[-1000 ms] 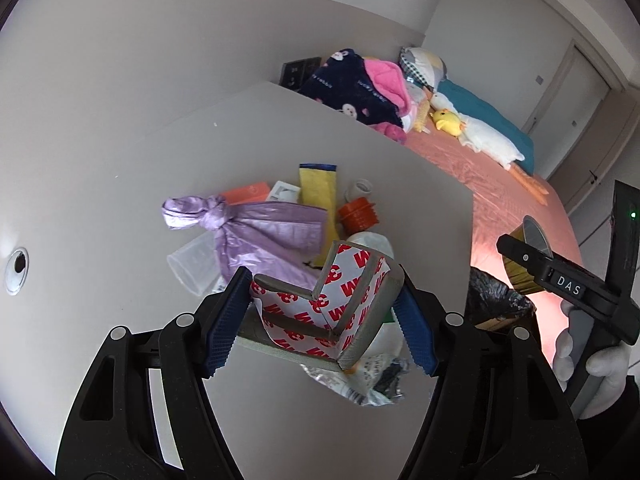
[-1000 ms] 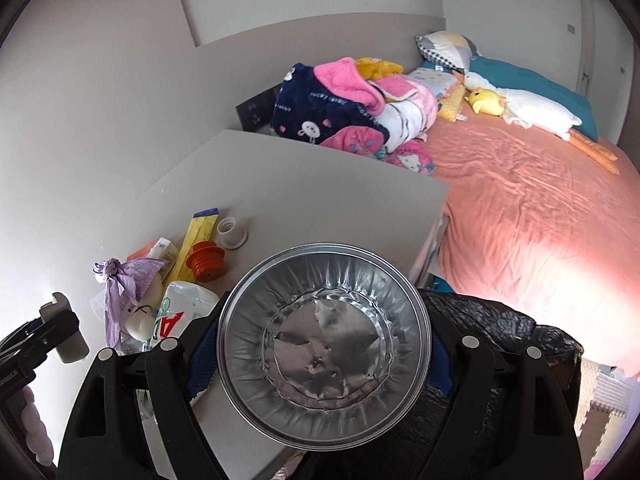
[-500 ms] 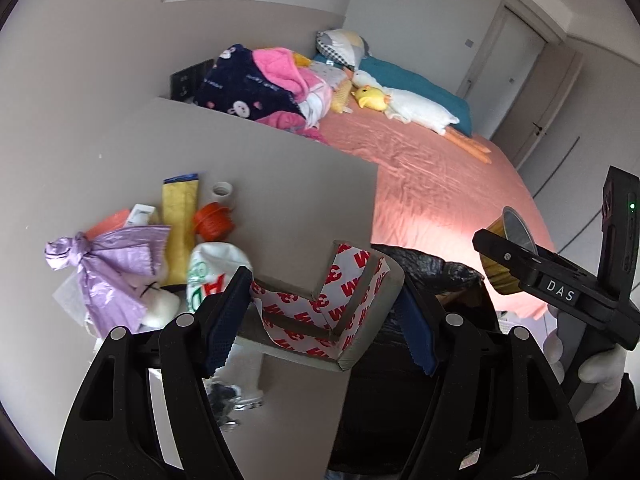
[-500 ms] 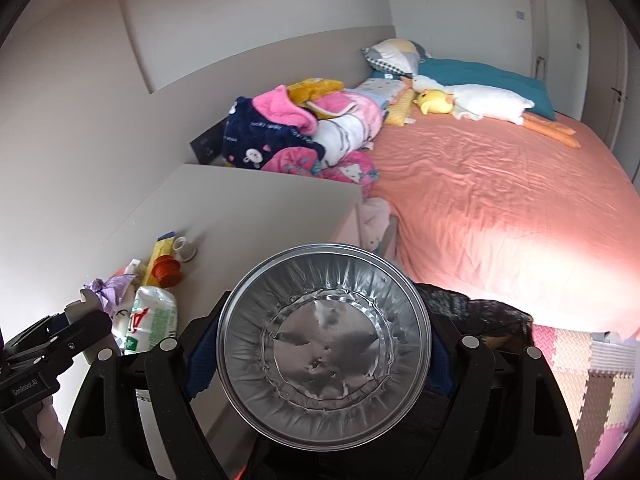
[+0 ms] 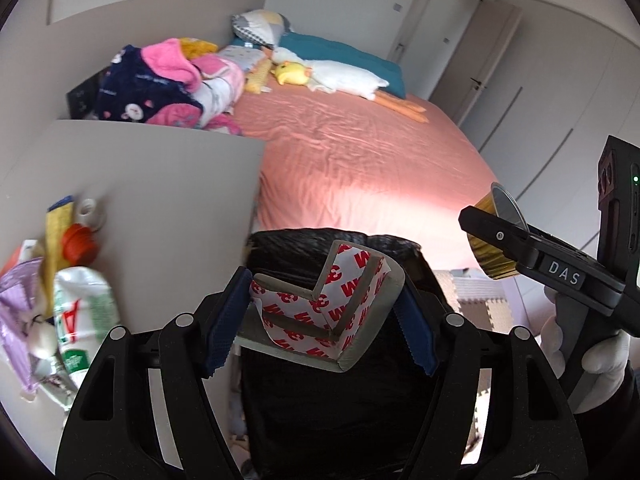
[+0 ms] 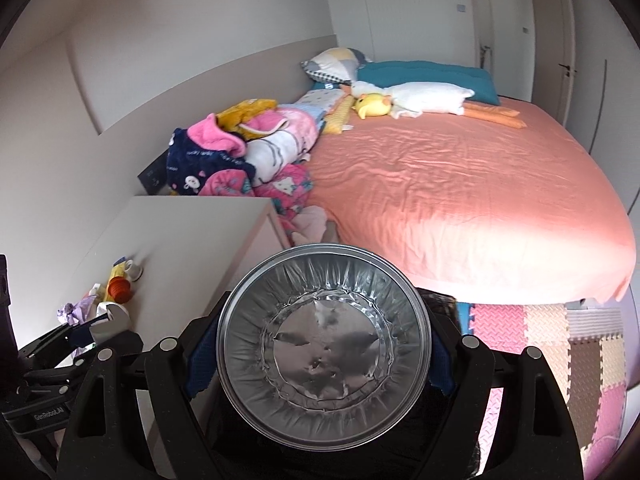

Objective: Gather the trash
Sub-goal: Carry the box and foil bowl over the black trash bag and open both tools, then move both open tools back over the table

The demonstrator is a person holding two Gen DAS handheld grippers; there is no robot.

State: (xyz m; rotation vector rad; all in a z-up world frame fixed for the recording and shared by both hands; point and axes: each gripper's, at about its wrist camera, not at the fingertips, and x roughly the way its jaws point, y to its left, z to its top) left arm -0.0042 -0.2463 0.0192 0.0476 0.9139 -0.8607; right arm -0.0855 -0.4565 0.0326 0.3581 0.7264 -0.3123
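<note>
My left gripper (image 5: 320,320) holds an L-shaped grey foam corner piece (image 5: 328,304) with red-and-white backing, and its jaws are opening around it. It hangs over the open black trash bag (image 5: 320,420). My right gripper (image 6: 320,360) is shut on a round foil bowl (image 6: 324,320), also above the bag (image 6: 440,304). The left wrist view shows the bowl's gold side (image 5: 490,240) at the right. Left on the grey bedside table (image 5: 160,200) lie a white bottle (image 5: 84,308), a purple bag (image 5: 20,300), an orange cap (image 5: 80,240) and a yellow packet (image 5: 56,220).
A bed with a salmon sheet (image 6: 460,200) fills the room beyond the bag. Clothes (image 6: 240,160) are piled at its head beside plush toys (image 6: 420,100). Coloured foam mats (image 6: 560,340) cover the floor at the right. A gloved hand (image 5: 600,356) grips the right tool.
Both grippers have swung right, away from the table's trash pile, and now hang over the black bag. The foam piece and foil bowl stayed between their jaws.
</note>
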